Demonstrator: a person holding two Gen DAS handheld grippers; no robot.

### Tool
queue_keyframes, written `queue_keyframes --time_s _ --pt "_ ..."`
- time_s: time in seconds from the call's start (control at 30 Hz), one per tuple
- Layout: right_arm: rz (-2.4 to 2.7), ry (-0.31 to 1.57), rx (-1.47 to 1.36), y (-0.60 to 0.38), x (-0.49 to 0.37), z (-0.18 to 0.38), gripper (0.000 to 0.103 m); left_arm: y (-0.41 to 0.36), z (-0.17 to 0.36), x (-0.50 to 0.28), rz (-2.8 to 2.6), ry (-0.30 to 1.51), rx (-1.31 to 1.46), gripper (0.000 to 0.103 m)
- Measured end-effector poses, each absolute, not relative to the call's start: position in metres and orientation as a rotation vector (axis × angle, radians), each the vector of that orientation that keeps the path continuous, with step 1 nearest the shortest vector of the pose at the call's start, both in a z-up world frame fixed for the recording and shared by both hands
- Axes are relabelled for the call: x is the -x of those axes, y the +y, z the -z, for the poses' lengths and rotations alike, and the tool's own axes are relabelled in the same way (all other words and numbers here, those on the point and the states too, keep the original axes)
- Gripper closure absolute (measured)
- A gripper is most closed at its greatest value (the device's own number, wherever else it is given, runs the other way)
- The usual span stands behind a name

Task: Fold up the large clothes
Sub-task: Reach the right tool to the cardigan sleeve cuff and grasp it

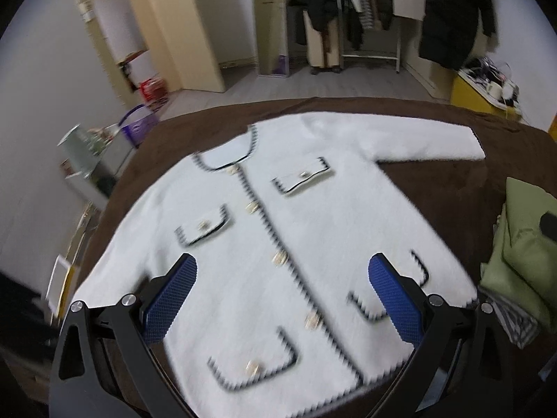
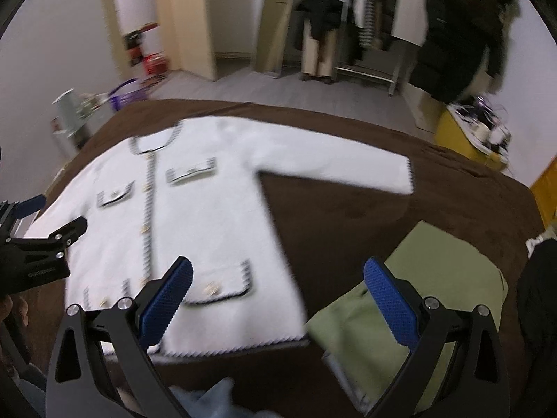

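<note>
A white fuzzy cardigan [image 1: 313,216] with black zigzag trim, gold buttons and several pockets lies flat, front up, on a brown bedspread [image 1: 435,191]. One sleeve [image 1: 417,139] stretches out to the right. My left gripper [image 1: 282,278] hovers open above the lower half of the cardigan, holding nothing. In the right wrist view the same cardigan [image 2: 209,209] lies left of centre. My right gripper [image 2: 278,282] is open over its hem corner and the bare bedspread [image 2: 348,209]. The left gripper [image 2: 41,244] shows at that view's left edge.
A folded green garment [image 2: 435,278] lies on the bed to the right of the cardigan, with striped fabric [image 1: 515,324] under it. Beyond the bed are a clothes rack with dark coats [image 1: 452,17], a yellow cabinet [image 1: 470,94] and clutter by the left wall [image 1: 87,153].
</note>
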State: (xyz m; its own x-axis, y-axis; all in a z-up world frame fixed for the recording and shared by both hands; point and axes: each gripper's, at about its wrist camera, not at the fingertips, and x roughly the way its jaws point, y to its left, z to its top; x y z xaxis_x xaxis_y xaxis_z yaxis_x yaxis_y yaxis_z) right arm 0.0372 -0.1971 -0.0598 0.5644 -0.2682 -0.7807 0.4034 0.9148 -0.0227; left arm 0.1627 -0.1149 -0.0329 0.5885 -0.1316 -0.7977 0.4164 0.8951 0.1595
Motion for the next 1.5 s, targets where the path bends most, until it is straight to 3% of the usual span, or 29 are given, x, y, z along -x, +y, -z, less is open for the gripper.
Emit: queue_keyframes --time_s 0.5,0.9,1.5 --pt "0.629 0.889 -0.394 -0.372 -0.108 0.15 0.006 -0.259 0.162 -0.301 0.482 0.956 -0.435 0.006" --pt "0.71 0.898 -0.524 -0.424 -0.138 0.193 0.006 -0.297 0.225 -0.358 0.483 1.063 -0.438 0.005" --pt "0.809 0.632 -1.134 -0.546 -0.129 0.269 0.008 -0.294 0.234 -0.364 0.477 1.072 -0.441 0.005"
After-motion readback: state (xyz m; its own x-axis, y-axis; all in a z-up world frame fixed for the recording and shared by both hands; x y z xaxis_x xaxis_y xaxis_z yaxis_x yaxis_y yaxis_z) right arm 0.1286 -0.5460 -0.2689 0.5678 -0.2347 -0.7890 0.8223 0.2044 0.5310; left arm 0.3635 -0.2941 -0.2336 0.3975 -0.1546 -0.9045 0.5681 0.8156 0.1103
